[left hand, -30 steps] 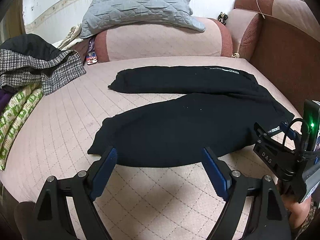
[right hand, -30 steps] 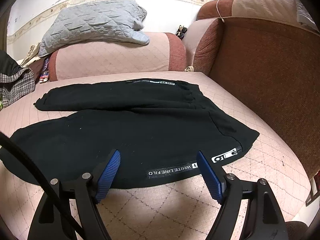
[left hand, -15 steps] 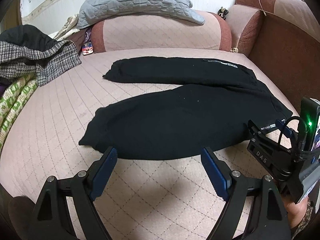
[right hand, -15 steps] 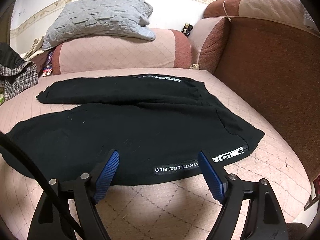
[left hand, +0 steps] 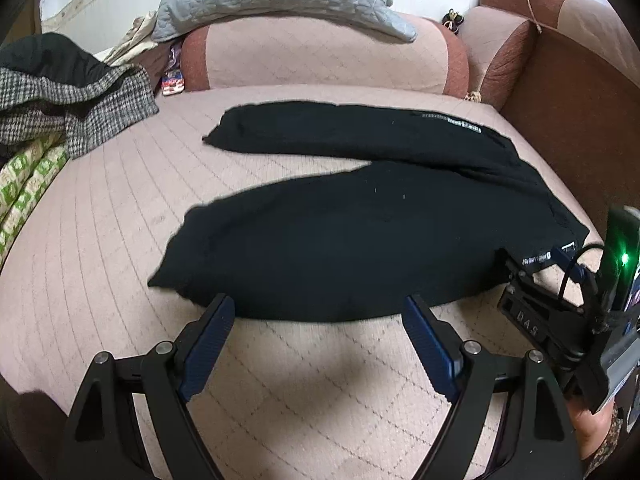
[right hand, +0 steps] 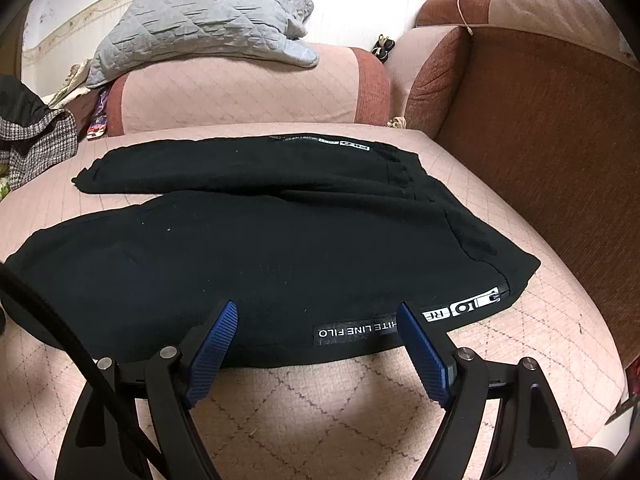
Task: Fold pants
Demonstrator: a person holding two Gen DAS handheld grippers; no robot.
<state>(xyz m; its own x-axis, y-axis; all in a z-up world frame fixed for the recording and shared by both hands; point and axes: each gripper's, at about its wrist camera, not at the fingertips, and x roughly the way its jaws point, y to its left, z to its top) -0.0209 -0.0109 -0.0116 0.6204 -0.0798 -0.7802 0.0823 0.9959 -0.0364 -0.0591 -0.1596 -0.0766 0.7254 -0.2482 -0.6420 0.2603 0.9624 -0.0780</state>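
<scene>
The black pants (right hand: 280,248) lie spread flat on the pink quilted sofa seat (right hand: 320,408), soft and limp, likely best pinched at the near hem and waistband edge, where the left gripper (left hand: 318,320) and right gripper (right hand: 316,328) hover with jaws spread, empty.

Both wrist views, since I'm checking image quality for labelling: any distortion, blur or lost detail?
Left wrist view: strong fisheye bending, dark vignetted corners, the black pants slightly soft, folds barely readable. Right wrist view: same curvature, sharper, the pants' white lettering legible; the wall above the grey quilt is blown out.
</scene>
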